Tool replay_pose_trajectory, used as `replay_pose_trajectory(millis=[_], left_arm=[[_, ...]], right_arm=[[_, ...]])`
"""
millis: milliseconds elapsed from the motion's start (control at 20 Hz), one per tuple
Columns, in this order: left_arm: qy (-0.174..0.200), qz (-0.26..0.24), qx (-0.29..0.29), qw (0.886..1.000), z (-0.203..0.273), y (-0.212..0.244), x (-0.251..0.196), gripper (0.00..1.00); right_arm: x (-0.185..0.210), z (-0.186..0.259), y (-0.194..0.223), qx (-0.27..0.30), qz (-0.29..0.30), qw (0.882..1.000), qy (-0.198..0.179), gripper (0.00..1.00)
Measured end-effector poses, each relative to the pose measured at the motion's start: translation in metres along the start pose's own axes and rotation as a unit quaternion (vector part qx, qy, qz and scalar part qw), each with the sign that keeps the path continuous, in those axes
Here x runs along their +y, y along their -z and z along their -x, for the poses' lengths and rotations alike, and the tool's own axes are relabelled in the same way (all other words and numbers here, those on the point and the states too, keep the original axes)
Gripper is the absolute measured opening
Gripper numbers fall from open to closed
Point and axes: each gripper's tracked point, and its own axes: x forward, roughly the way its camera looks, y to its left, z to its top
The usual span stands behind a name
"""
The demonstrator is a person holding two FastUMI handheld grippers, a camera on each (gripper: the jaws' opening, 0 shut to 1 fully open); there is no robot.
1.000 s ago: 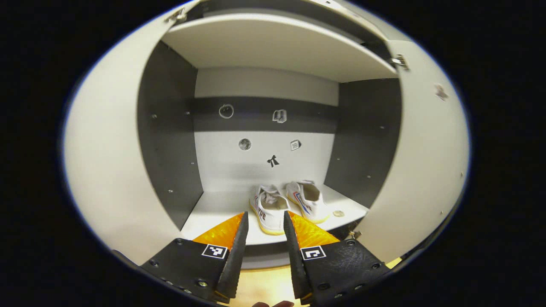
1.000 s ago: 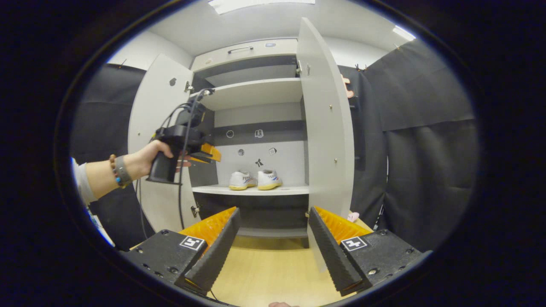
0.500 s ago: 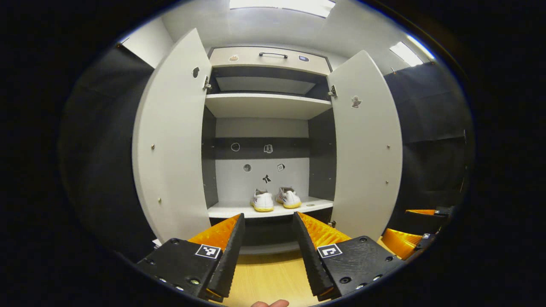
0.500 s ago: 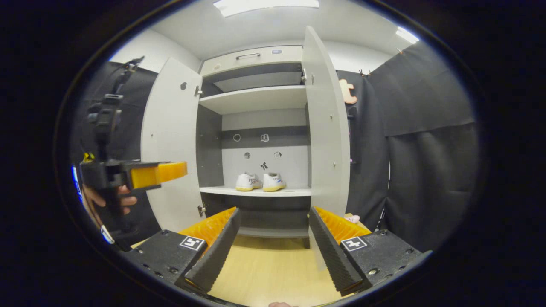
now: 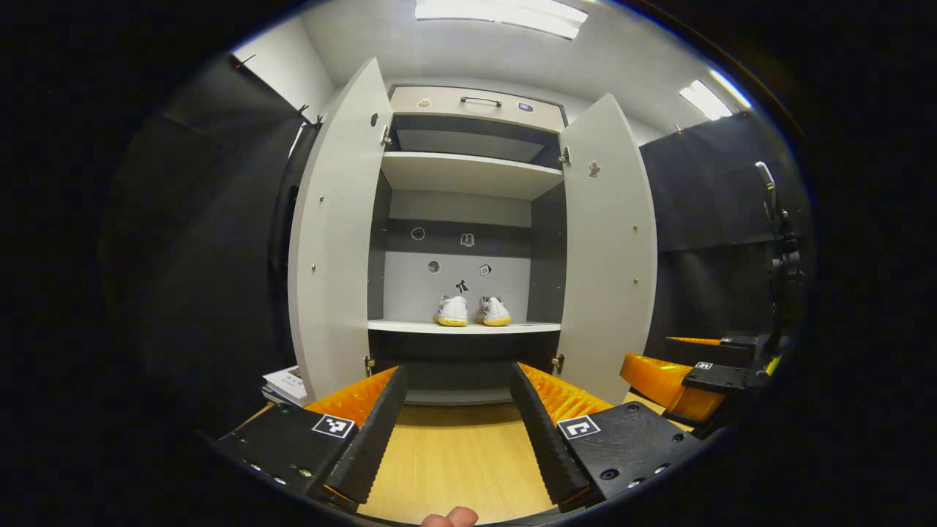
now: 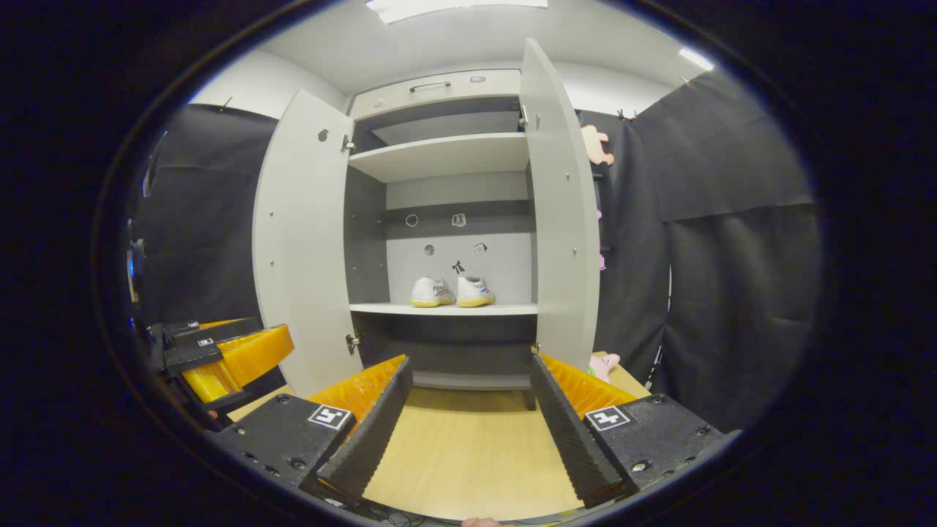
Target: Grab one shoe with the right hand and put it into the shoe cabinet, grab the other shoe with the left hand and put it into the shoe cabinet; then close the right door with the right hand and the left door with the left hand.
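We see two white shoes with yellow soles, one on the left and one on the right, side by side. They sit on the lower white shelf of the tall grey shoe cabinet. Their heels face us. In the right gripper view the left shoe and the right shoe touch or almost touch each other.

Above them is another white shelf. Small stickers dot the back wall of the cabinet. At the very top is a drawer front with a dark handle.

Both doors stand wide open. The left grey door swings out to one side and the right grey door swings out to the other.

Our left gripper is well back from the cabinet, over the pale wooden floor. Its two fingers are spread apart and hold nothing. A fingertip of the person peeks in at the bottom edge.

Our right gripper is also well back from the cabinet. Its fingers are spread apart too, with nothing between them. We can see it off to the side in the left gripper view, and we can see the left gripper off to the side in the right gripper view.

A stack of papers or books lies on the floor near the left door. A small pink soft toy lies near the right door.
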Motion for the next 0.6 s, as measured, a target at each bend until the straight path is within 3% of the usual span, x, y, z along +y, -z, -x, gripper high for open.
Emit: replay_pose_trajectory(millis=[250, 600], left_arm=[[-0.023, -0.002, -0.003, 1.000, 0.004, -0.001, 0.015, 0.89], [-0.014, -0.023, -0.008, 1.000, 0.005, 0.001, 0.007, 0.91]], right_arm=[[0.006, 0.005, -0.010, -0.016, 0.012, 1.000, -0.001, 1.00], [0.001, 0.015, -0.017, -0.025, 0.008, 1.000, 0.005, 1.00]])
